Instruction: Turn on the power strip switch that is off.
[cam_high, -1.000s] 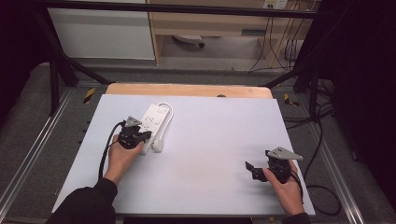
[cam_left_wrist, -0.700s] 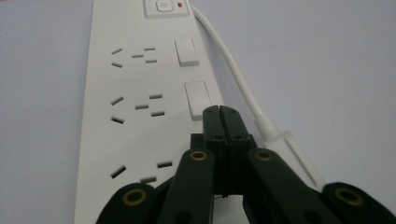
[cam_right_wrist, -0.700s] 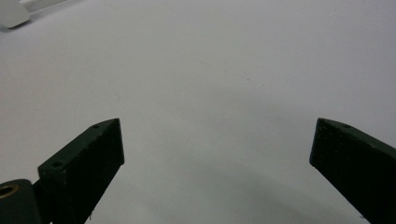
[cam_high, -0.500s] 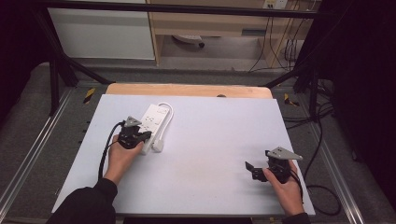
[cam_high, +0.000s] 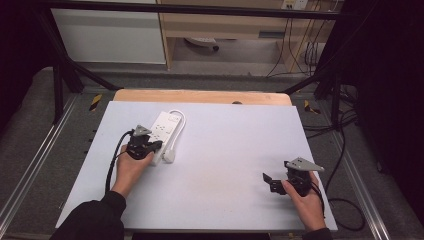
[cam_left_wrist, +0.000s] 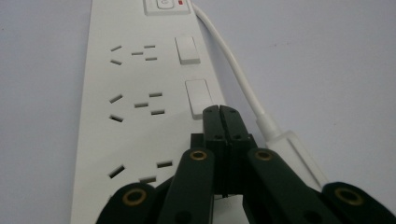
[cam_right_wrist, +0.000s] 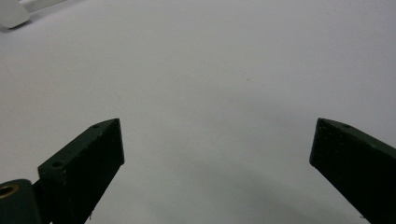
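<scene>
Risk is judged greatest for the white power strip (cam_high: 161, 134), which lies unheld on the left part of the grey table (cam_high: 225, 165) and could be slid or swung round if it is pushed from the side by the left gripper (cam_left_wrist: 219, 110), whose jaws are pressed together, empty, just at the second rocker switch (cam_left_wrist: 198, 97). That small switch could be missed or only half tipped if the tips are set off-centre. The right gripper (cam_high: 270, 182) is held spread wide over bare table, well apart, so no steadying is given.
</scene>
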